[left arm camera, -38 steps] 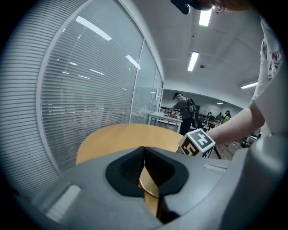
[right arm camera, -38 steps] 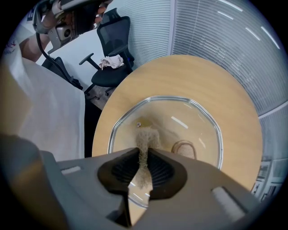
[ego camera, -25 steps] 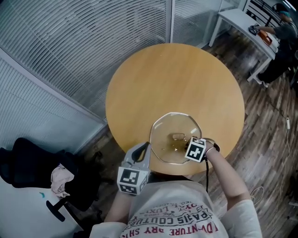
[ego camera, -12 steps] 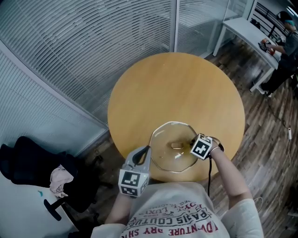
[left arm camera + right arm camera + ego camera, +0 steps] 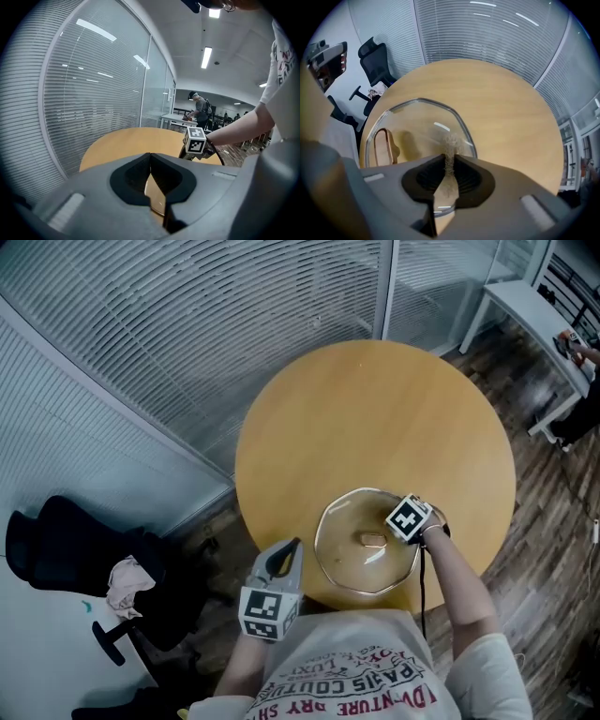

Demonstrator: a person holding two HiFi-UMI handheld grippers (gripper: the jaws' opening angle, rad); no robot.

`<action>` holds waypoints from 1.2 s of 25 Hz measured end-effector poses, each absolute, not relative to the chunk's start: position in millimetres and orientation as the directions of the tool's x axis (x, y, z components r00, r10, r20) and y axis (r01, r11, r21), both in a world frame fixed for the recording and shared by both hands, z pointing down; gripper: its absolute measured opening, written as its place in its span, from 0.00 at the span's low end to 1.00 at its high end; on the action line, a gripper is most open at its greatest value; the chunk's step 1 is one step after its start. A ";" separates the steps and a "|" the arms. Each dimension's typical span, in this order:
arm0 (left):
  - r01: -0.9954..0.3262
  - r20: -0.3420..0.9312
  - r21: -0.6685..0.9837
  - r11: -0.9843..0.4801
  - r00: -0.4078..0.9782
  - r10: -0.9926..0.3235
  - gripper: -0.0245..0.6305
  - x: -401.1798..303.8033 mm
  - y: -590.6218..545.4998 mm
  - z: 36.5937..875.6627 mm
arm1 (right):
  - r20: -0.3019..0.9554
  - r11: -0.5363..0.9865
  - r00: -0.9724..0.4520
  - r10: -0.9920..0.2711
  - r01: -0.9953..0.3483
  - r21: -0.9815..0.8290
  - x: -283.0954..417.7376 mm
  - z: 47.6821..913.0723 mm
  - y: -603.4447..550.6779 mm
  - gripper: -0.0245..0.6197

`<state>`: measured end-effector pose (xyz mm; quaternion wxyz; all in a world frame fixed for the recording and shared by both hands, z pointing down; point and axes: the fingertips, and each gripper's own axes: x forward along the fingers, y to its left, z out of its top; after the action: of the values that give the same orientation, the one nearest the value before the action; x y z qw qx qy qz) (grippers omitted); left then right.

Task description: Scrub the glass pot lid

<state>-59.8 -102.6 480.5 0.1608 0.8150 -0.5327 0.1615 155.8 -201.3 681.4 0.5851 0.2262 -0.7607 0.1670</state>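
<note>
Bright, even indoor light. Ceiling strip lights (image 5: 206, 57) mirror as streaks in the glass wall (image 5: 108, 93). Small glare streak on the lid (image 5: 440, 126). Shadows are faint. My gripper views bulge, go black at the corners, and blur up close.

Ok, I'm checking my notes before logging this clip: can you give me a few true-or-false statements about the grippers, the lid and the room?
1. The right gripper pinches a fuzzy scrubber over the glass lid. True.
2. The left gripper clamps the lid's rim. False: its jaws are together on nothing, off the table's near edge.
3. The lid lies at the middle of the table. False: it lies near the edge closest to the person.
4. A black office chair stands on the floor left of the table. True.
</note>
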 end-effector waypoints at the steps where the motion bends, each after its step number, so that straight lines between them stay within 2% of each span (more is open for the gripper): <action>1: -0.923 0.438 0.094 -0.374 0.375 -0.817 0.05 -62.5 -104.4 482.8 | 0.966 0.844 -0.213 -0.146 -0.536 0.010 152.3 681.8 -205.1 0.13; 5: -0.925 0.446 0.104 -0.365 0.372 -0.814 0.05 -65.3 -109.6 487.7 | 0.982 0.830 -0.150 -0.112 -0.558 0.009 154.1 685.3 -211.5 0.13; 17: -0.942 0.453 0.136 -0.308 0.335 -0.826 0.05 -106.6 -110.0 493.1 | 0.975 0.874 -0.146 -0.167 -0.481 0.078 100.5 686.8 -237.3 0.13; 27: -0.962 0.446 0.136 -0.238 0.274 -0.852 0.05 -157.0 -98.6 499.6 | 0.980 0.892 -0.127 -0.152 -0.445 0.080 56.6 692.9 -233.8 0.13; 30: -0.964 0.439 0.138 -0.228 0.266 -0.858 0.05 -167.4 -95.5 498.0 | 0.977 0.915 -0.152 -0.147 -0.396 0.076 35.2 690.6 -227.5 0.13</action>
<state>-167.4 -95.5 498.0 0.1936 0.7716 -0.5904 0.1365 35.2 -227.5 690.6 0.6257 0.1803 -0.7524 0.0995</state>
